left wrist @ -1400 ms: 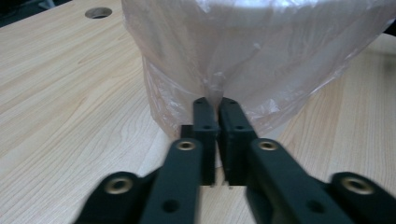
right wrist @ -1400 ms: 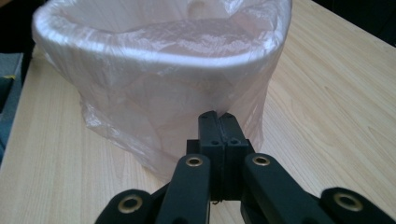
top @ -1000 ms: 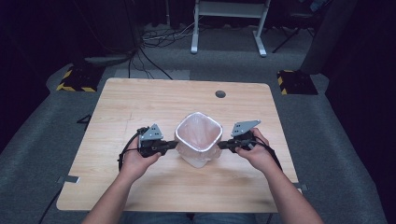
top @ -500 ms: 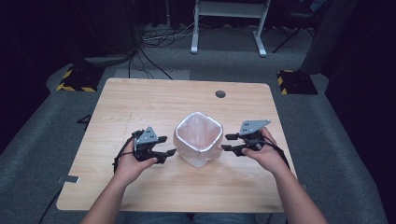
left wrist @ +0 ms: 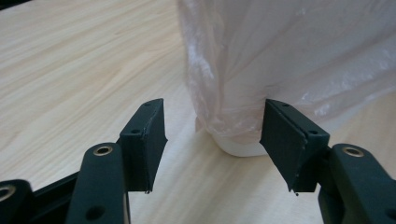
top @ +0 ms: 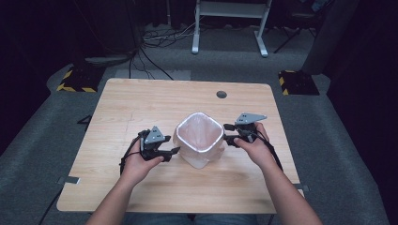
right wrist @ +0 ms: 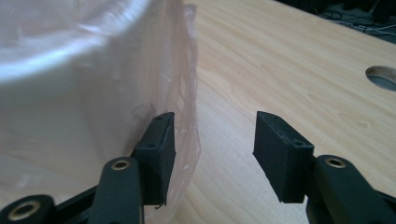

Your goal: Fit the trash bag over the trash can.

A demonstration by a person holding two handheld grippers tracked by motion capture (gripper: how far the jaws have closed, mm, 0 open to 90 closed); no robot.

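One small white bin (top: 199,139) stands on a pale wooden table (top: 141,101), a little toward the person's side of its middle, lined with one thin pinkish plastic bag (top: 198,131) folded over its rim; this bin is the landmark for everything else. In the high view, two hand-held grippers flank it: the left gripper (top: 172,151) sits just left of the bin, the right gripper (top: 227,133) just right of it, each carried in one hand, with two forearms coming in from the near edge; one round hole (top: 221,94) lies in the tabletop beyond the bin. The left gripper view adds what the high view cannot: the bin's bare white base (left wrist: 240,145) showing under the bag's loose hem, and this gripper's jaws spread apart with nothing pinched, the bin a little ahead of them. The right gripper view shows crinkled bag film (right wrist: 184,93) hanging down the bin's side, just beside one black jaw, whether touching I cannot tell; these jaws also stand spread, bare table between them. Both pairs of jaws have just been moving, the left closing slightly, the right opening.
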